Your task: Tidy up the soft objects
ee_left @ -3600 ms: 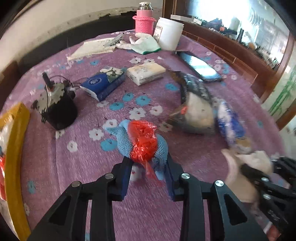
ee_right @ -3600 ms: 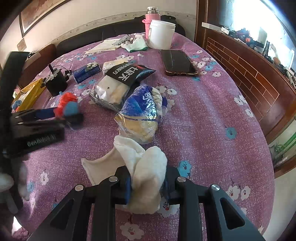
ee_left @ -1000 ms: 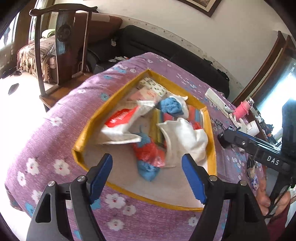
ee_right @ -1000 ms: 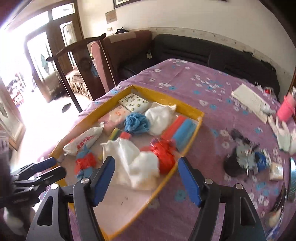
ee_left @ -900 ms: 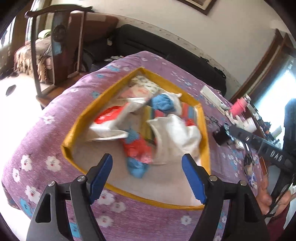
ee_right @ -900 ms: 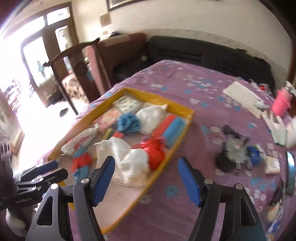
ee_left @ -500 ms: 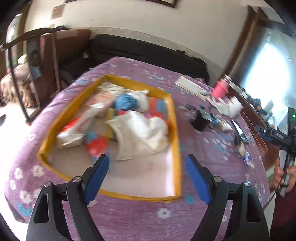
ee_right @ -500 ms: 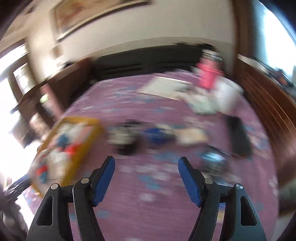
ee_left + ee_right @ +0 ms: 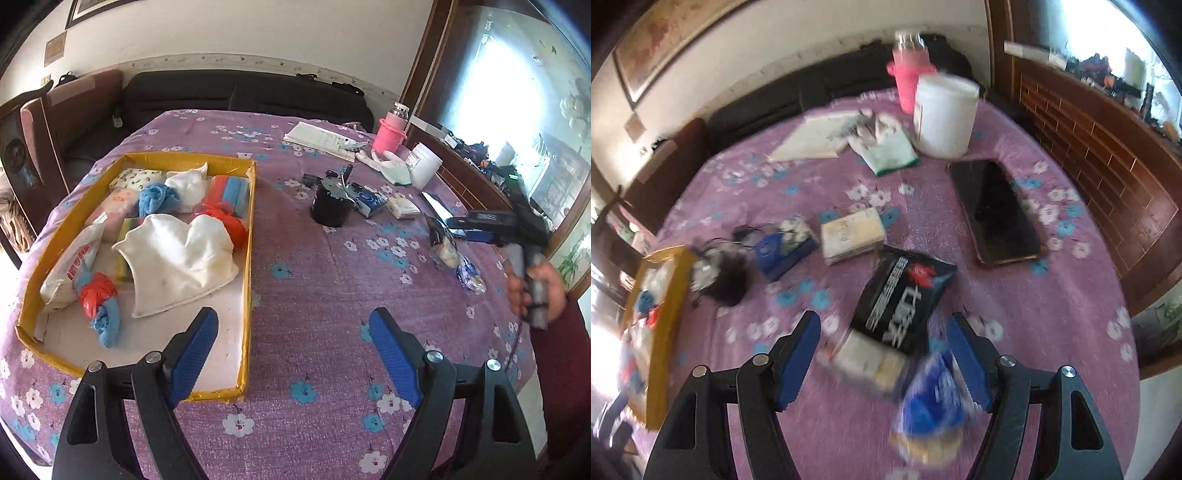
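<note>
We see a white wall [image 9: 240, 33] at the top, a black sofa [image 9: 236, 96] beneath it, and a bright window [image 9: 517, 85] at upper right.

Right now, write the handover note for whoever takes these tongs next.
Left tongs: open, empty, jaws just widened, over the tray's near corner.
Right tongs: open, empty, above the black packet and blue bag.
Done: white cloth, red-and-blue bundle and other soft items lie in the yellow tray.
Left: black packet, blue bag, two tissue packs and the glove are on the tablecloth.
</note>
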`<state>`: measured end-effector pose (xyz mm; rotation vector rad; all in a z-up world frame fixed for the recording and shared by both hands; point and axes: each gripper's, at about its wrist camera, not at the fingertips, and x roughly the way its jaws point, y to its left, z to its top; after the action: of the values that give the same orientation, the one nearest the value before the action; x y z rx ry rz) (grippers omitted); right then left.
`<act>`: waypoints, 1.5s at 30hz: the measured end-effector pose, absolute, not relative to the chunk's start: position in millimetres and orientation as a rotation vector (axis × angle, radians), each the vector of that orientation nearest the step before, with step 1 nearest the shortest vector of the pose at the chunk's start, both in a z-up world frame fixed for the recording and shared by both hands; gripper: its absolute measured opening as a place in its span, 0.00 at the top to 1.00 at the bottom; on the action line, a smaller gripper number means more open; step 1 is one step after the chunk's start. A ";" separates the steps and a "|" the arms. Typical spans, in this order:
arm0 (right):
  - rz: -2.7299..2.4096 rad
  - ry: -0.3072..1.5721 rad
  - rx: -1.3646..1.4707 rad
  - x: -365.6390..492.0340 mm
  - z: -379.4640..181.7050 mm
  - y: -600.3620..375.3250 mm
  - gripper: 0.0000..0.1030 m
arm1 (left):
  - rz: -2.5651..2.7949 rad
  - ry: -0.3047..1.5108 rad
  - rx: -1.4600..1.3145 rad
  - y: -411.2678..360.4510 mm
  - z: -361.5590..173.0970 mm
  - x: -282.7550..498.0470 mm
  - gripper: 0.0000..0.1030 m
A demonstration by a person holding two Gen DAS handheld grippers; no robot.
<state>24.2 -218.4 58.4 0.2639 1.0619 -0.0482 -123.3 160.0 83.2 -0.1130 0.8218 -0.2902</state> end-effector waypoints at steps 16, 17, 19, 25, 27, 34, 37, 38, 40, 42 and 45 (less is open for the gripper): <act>0.223 1.221 0.181 3.9 34.6 -131.0 0.59 | -0.302 0.862 -0.105 149.0 77.7 -113.9 0.19; 0.286 1.230 0.198 -5.2 36.1 -120.6 0.59 | -0.308 0.864 -0.097 145.2 77.6 -114.6 0.19; 0.348 1.217 0.188 -17.3 41.1 -109.4 0.57 | -0.315 0.867 -0.083 140.4 78.2 -116.3 0.19; 0.254 1.001 0.182 -52.2 87.3 -154.3 0.35 | -0.328 0.870 -0.054 134.4 81.6 -122.0 0.19; 0.191 0.945 0.228 -62.9 98.2 -188.9 0.29 | -0.331 0.873 -0.051 131.8 81.0 -121.3 0.19; -0.016 0.979 0.310 -73.1 85.7 -267.9 0.26 | -0.391 0.910 -0.055 101.9 72.3 -115.5 0.19; -0.035 1.023 0.341 -71.7 64.8 -275.9 0.26 | -0.405 0.928 -0.037 88.0 68.1 -115.4 0.19; -0.035 1.032 0.354 -70.7 58.2 -274.9 0.26 | -0.405 0.931 -0.030 85.0 67.3 -115.6 0.19; -0.021 1.042 0.379 -66.1 49.4 -274.7 0.26 | -0.405 0.938 -0.020 79.3 66.7 -116.6 0.19; -0.020 1.047 0.380 -57.7 41.3 -268.8 0.27 | -0.398 0.941 -0.010 73.5 67.9 -116.2 0.19; -0.051 1.070 0.355 -45.1 27.2 -259.0 0.28 | -0.388 0.939 0.012 64.3 72.1 -114.1 0.19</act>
<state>-45.1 -259.0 27.2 0.3547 1.0697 -0.0510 -114.1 64.3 72.1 0.0117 0.9391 -0.3875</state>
